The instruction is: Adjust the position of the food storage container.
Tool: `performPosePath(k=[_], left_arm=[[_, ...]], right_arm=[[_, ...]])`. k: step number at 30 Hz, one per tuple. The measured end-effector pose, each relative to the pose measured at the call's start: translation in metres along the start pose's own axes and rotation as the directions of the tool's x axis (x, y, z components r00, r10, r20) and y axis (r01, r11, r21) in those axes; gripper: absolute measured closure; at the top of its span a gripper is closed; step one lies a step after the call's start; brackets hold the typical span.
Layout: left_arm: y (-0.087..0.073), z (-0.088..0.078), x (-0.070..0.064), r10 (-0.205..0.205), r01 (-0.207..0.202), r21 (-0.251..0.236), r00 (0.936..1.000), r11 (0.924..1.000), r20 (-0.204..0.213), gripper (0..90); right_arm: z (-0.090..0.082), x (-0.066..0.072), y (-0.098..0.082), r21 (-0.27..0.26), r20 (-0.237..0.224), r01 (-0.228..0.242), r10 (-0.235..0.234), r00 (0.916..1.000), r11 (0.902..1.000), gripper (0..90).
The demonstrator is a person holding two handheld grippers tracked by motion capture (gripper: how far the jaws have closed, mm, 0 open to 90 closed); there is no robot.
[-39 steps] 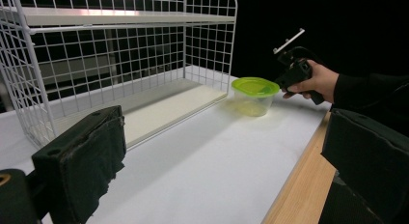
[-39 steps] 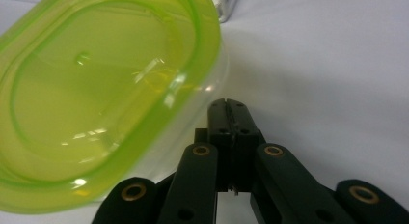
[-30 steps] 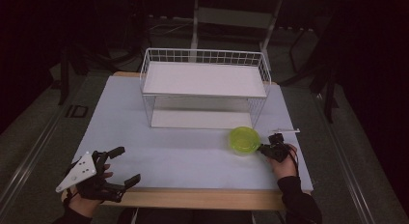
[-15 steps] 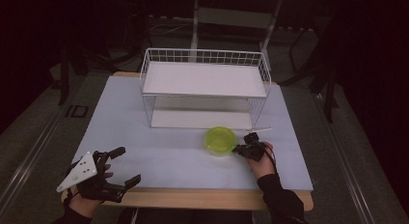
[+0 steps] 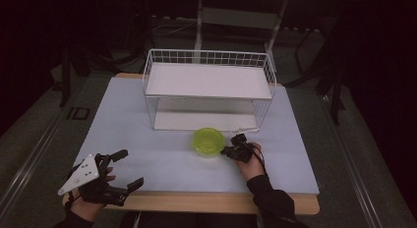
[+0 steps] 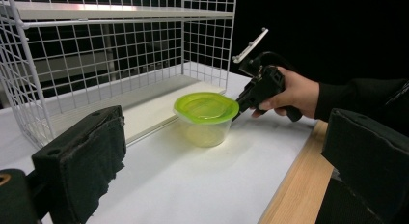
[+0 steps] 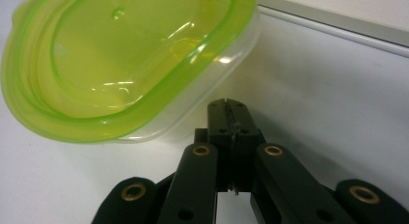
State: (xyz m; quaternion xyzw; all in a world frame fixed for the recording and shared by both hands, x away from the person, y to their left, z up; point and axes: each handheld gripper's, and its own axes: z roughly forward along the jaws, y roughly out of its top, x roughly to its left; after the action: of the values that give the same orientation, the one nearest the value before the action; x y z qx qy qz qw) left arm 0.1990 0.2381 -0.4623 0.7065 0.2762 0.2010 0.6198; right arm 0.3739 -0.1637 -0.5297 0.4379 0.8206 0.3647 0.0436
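container lid (image 6: 206, 106): bright lime green, half see-through
container body (image 6: 205, 132): clear plastic with a pale yellow-green tint
wire rack (image 5: 209, 58): white, fine square grid pattern on its walls
rack shelves (image 5: 208, 81): plain white
table top (image 5: 162, 159): very pale lilac-white, no pattern
table edge (image 5: 206, 202): light wood colour
right gripper (image 5: 231, 150): black
left gripper (image 5: 129, 170): black, with a light grey plate
sleeve (image 5: 274, 204): black

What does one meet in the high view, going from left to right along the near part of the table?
left claw → green lidded container → right claw, shut, at the container's side.
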Motion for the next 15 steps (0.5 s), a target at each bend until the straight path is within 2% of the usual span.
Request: performPosePath(k=[5,8,10,11,14,15], left_arm=[[0.000,0.000,-0.001,-0.003,0.003,0.003,1.0000,1.0000,0.002,2.6],[0.000,0.001,-0.001,-0.002,0.002,0.005,1.0000,1.0000,0.004,2.6],[-0.001,0.001,0.000,-0.005,0.005,0.006,1.0000,1.0000,0.004,2.6],[-0.001,0.001,0.000,-0.006,0.006,0.005,1.0000,1.0000,0.005,2.6],[-0.001,0.001,0.001,-0.008,0.008,0.005,1.0000,1.0000,0.006,2.6],[-0.001,0.001,0.000,-0.007,0.007,0.006,1.0000,1.0000,0.007,2.6]], right_arm=[[0.012,0.017,0.008,-0.004,-0.020,0.043,-0.043,0.9989,0.9991,89.3],[0.016,0.020,0.013,-0.015,-0.015,0.035,-0.035,0.9993,0.9993,89.2],[0.018,0.019,0.016,-0.031,-0.033,0.003,-0.004,0.9994,0.9995,89.2],[0.018,0.020,0.018,-0.031,-0.018,0.015,-0.016,0.9997,0.9994,89.3],[0.016,0.019,0.019,-0.039,-0.015,0.003,-0.003,0.9999,0.9992,89.2],[0.013,0.018,0.019,-0.048,0.006,0.015,-0.015,0.9999,0.9987,88.2]])
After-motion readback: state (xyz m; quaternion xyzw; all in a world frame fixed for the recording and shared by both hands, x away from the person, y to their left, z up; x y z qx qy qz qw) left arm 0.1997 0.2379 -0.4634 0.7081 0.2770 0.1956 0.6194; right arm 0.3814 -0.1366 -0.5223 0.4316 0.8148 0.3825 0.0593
